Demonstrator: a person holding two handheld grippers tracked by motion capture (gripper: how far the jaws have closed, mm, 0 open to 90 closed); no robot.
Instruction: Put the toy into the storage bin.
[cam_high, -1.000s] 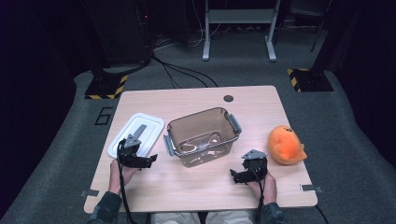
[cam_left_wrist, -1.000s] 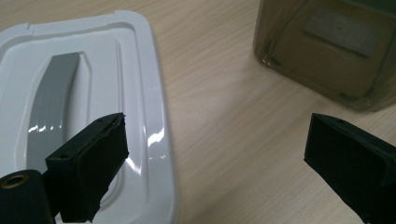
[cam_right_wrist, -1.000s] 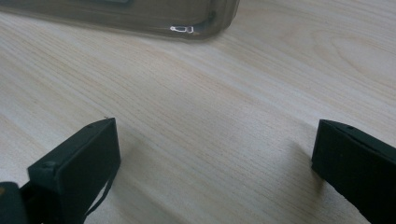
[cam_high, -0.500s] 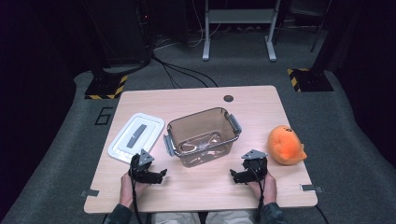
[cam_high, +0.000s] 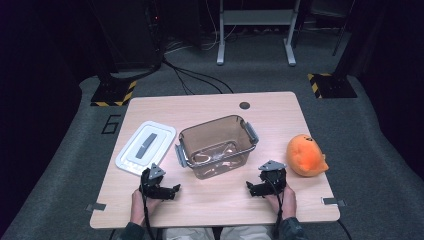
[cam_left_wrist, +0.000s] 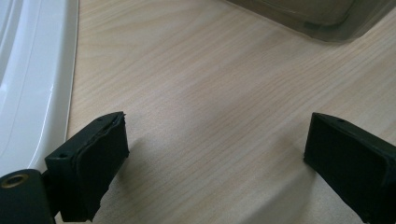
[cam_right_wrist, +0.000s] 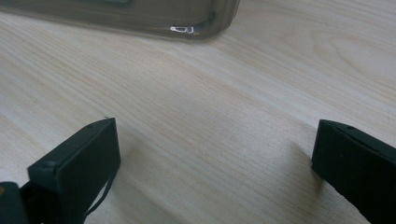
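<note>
A clear brownish plastic bin (cam_high: 216, 146) with grey latch handles stands mid-table, its corner also showing as bin (cam_left_wrist: 322, 18) and bin (cam_right_wrist: 154, 16). Its white lid (cam_high: 146, 146) lies flat to the left, with the lid edge (cam_left_wrist: 28, 88) close to my left jaw. An orange plush toy (cam_high: 305, 155) rests at the right. My left gripper (cam_high: 172, 190) rests low on the wood in front of the lid, open, nothing between its jaws (cam_left_wrist: 215, 158). My right gripper (cam_high: 250, 188) sits in front of the bin's right corner, open and empty (cam_right_wrist: 215, 163).
The wooden table (cam_high: 210, 107) has a round grommet hole (cam_high: 244, 105) near its far edge. Dark carpet, cables and stand legs surround the table. Metal brackets stick out at the near corners.
My left gripper has pulled back from over the lid toward the near edge and lowered onto the wood. The right gripper has stayed put.
</note>
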